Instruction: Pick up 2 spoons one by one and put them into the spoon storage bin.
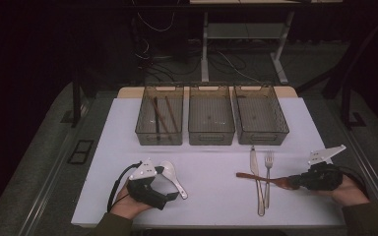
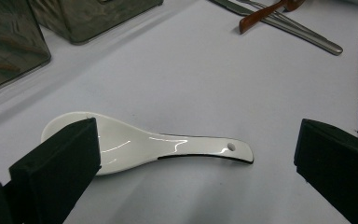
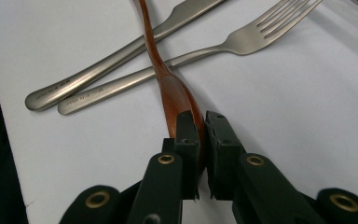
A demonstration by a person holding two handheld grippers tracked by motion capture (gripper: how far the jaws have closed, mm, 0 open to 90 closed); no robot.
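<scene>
Wooden spoon [image 3: 177, 95] within right tool [image 3: 201, 135]

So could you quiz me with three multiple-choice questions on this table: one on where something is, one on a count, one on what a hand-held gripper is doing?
1. Where do the brown chopsticks lie?
A. left bin
B. middle bin
C. on the table

2. How many clear bins stand in the row?
A. two
B. three
C. four

3. What is the right hand-held gripper doing?
A. hanging open
B. clamping the fork
C. clamping the wooden spoon

Answers: 1 A, they rest inside the left bin. 2 B, the left bin, middle bin and right bin stand side by side. 3 C, its jaws are shut on the bowl end of the wooden spoon, which crosses the knife and fork.
</scene>
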